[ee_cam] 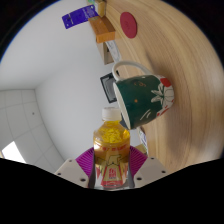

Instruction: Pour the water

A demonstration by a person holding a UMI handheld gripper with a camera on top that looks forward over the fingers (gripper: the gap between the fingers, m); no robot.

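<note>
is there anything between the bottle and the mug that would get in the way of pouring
Nothing visible does. The bottle sits between the gripper's fingers, and the mug lies just beyond it on the table, with only bare tabletop between them.

Wooden table [165, 45], light grain, curved edge visible in the view. On it: flat round pink disc [128, 24], lying well apart from the rest. Near the table edge, a purple-blue packet [79, 16] with an orange-tan box [104, 31] just beside it. Pale tiled floor [35, 95] beyond the table edge. Packet text unreadable.
</note>
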